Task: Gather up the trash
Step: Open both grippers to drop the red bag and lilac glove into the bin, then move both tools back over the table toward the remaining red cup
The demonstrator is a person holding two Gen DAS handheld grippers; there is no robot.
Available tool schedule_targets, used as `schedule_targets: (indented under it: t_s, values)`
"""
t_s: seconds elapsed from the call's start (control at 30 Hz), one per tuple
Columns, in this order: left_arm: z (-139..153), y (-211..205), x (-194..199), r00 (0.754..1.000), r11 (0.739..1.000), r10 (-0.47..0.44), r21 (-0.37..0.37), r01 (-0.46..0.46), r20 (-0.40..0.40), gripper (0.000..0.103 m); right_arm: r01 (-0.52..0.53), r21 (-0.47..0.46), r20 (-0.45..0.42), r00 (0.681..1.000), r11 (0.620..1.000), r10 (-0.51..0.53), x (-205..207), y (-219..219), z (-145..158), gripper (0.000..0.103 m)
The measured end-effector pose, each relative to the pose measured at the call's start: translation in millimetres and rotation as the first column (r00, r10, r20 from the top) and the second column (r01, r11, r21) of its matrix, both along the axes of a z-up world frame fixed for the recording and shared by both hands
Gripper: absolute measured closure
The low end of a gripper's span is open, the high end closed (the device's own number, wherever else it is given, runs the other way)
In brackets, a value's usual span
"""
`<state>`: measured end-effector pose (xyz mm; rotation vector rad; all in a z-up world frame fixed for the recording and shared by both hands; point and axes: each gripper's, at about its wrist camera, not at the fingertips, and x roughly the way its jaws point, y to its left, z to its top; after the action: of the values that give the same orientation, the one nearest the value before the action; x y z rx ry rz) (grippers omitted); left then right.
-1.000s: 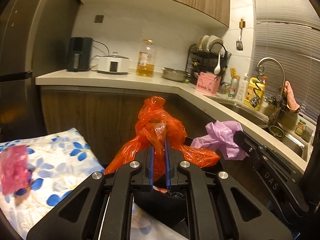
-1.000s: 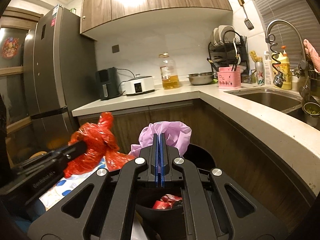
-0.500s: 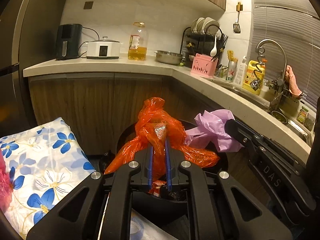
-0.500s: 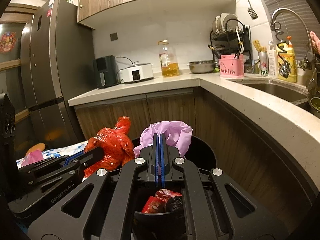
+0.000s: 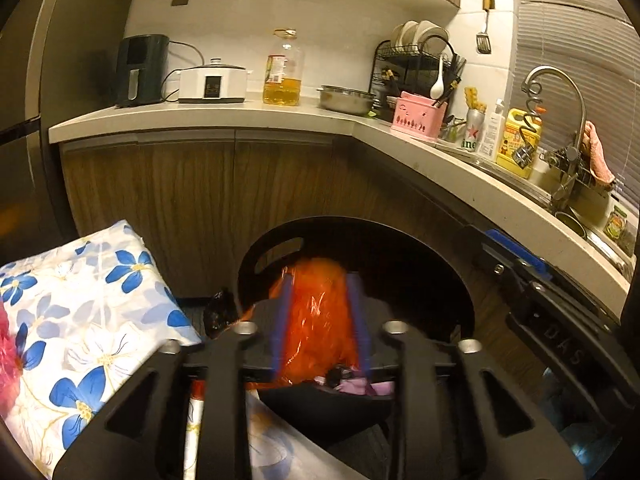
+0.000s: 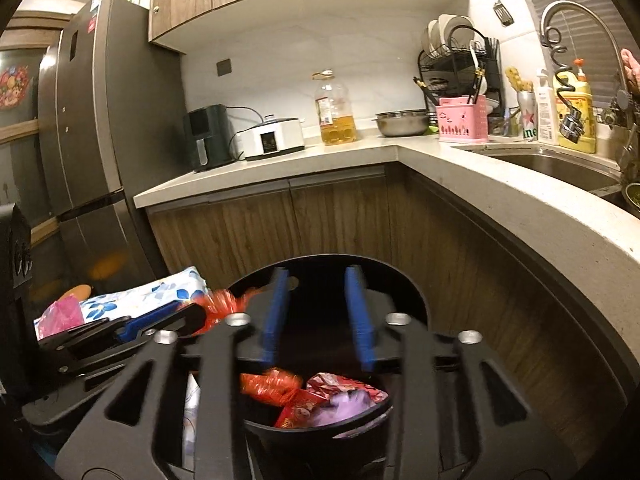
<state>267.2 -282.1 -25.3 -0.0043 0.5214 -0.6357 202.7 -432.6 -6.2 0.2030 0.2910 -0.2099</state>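
Black bin (image 6: 340,264) on floor, holding red wrappers (image 6: 308,394), purple bag (image 6: 348,406).

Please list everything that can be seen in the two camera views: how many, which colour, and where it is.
trash bin: 1, black, floor by the cabinets
orange bag: 1, orange, over the bin, between the left tool's fingers
purple bag: 1, lilac, inside the bin
floral cloth: 1, white-blue, left of the bin
oil bottle: 1, yellow, on the counter
bowl: 1, steel, on the counter
left tool: black, blue pads, opening
right tool: black, blue pads, opening, nothing between
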Motion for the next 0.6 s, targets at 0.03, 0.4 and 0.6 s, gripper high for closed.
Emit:
schedule_targets:
  t_s: [0.03, 0.4, 0.6]
  values:
    - [0, 4, 0, 1.000, 1.000, 0.011, -0.004, -0.011, 0.000, 0.056, 0.005, 0.004, 0.003, 1.000, 1.000, -0.005, -1, -1, 0, 0.052]
    - [6, 50, -15, 0.991, 0.990, 0.135, -0.035, -0.135, 0.021, 0.017, 0.026, 0.014, 0.023, 0.999, 1.000, -0.026, -24, 12, 11, 0.023]
    - [6, 96, -37, 0.966, 0.968, 0.251, -0.017, -0.251, 0.058, 0.015, -0.015, 0.007, 0.033, 0.999, 1.000, 0.015, -38, 44, 13, 0.014]
